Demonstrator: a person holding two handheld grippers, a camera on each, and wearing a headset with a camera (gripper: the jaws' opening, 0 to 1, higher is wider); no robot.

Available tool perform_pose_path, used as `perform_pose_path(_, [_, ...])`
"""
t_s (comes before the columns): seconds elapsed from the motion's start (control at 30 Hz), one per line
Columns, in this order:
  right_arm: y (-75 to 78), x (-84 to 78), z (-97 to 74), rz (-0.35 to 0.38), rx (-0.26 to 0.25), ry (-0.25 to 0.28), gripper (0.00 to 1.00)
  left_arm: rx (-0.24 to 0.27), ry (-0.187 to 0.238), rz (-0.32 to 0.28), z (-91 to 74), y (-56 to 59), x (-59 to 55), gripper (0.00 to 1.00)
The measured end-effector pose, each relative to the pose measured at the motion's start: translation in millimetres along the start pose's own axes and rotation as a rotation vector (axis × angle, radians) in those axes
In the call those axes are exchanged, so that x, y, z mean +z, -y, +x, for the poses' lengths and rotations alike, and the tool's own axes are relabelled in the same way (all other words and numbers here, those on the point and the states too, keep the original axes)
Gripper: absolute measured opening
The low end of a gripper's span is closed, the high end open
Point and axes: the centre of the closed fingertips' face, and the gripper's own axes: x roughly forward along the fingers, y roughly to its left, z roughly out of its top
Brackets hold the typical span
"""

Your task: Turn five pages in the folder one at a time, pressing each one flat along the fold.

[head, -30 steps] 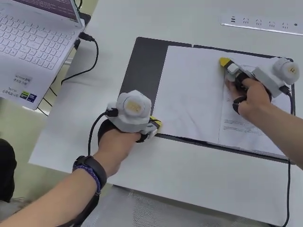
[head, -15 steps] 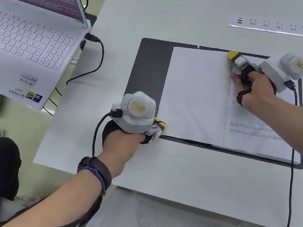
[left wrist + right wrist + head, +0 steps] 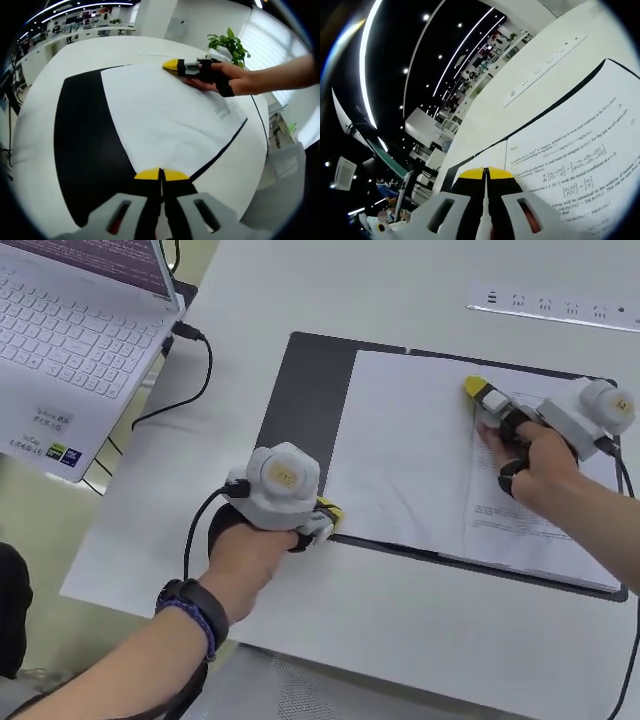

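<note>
My left gripper (image 3: 328, 508) is clenched with nothing that I can see between its jaws. Its tips are planted at the 7 o'clock corner of the turned page (image 3: 400, 445), where the sheet meets the near edge of the black folder (image 3: 300, 405). I judge it sits there to pin the sheet and stop the folder sliding on the desk (image 3: 400, 630). My right gripper (image 3: 475, 389) is clenched on nothing too, yellow tips down on the fold near its 12 o'clock end, between the blank turned page and the printed page (image 3: 520, 525) at 3 o'clock. Closed jaws give me one blunt edge to run along the crease. The folder lies open at the desk's centre, with the laptop (image 3: 70, 330) at 10 o'clock and the power strip (image 3: 550, 303) at 1 o'clock, both well apart from it.
</note>
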Motion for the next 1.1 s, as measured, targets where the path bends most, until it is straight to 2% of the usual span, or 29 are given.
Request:
perform_pose_path(0.33, [-15.7, -19.4, -24.2, -0.001, 0.018, -0.022, 0.0, 0.007, 0.001, 0.006, -0.1, 0.4, 1.2, 0.0])
perform_pose_path(0.73, [-18.4, -34.9, -44.4, -0.008, 0.02, -0.049, 0.0, 0.015, -0.001, 0.016, -0.8, 2.0, 2.5, 0.0])
perform_pose_path(1.1, [-19.2, -48.2, -63.0, 0.013, 0.015, -0.048, 0.0, 0.024, -0.007, 0.033, -0.7, 2.2, 2.2, 0.0])
